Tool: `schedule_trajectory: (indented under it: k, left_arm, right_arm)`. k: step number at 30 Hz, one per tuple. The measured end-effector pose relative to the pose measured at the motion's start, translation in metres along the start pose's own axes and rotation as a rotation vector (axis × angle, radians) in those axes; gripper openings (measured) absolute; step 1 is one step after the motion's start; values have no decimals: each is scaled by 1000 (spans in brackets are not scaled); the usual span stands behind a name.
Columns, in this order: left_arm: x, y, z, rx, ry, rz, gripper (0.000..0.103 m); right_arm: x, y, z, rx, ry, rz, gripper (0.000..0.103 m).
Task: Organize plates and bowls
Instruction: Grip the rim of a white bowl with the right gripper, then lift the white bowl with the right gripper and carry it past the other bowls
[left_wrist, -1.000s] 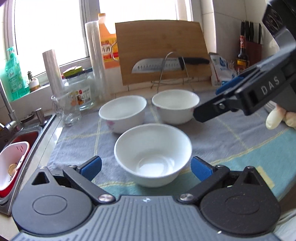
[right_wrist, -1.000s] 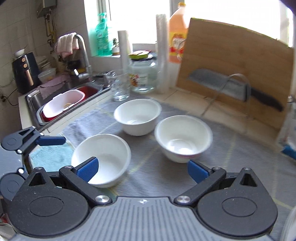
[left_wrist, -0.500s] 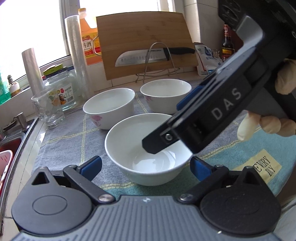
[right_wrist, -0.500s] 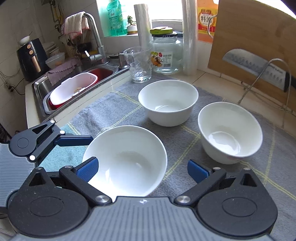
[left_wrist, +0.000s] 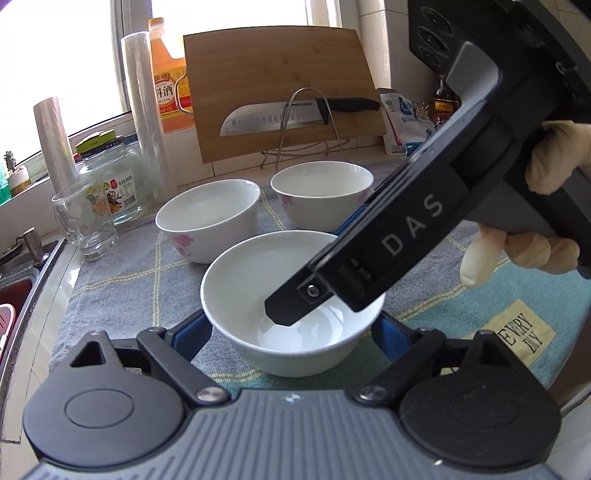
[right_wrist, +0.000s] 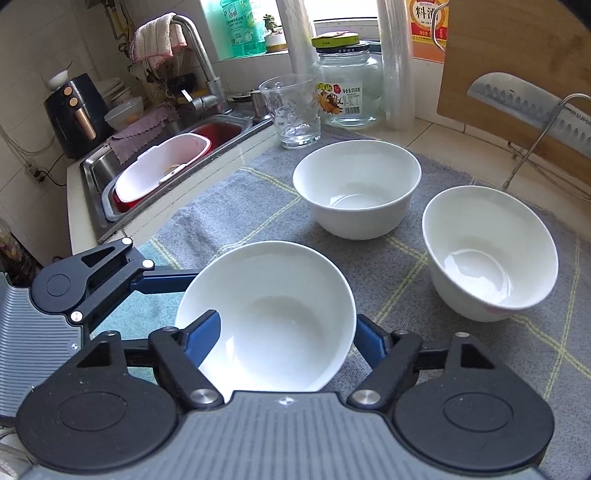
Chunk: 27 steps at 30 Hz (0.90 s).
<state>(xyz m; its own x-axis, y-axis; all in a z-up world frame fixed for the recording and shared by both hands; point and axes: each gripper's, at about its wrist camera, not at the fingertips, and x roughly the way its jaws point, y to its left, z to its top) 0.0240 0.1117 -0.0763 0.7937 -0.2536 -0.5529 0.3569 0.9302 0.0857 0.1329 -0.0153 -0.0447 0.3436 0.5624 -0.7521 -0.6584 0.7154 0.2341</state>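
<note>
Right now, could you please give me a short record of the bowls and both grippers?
near bowl: white, upright, empty, on the cloth
bowl by glass: upright, untouched
glass: on the cloth's edge
far bowl: upright, untouched
left gripper: closing, one finger each side of the near bowl
right gripper: closing, one finger inside the near bowl, one outside
stacked: none yet
</note>
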Motion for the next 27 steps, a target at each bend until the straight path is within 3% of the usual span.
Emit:
schedule_trajectory:
  k: [12,27]
  left_arm:
    - [-3,-1,7,2,29,-13,92]
    - [-9,-25,31,38,16,-76,92]
  right_arm:
    - [-5,-11,2,85,0,63,81]
    - [-39,-27,-15,130,-37,29,81]
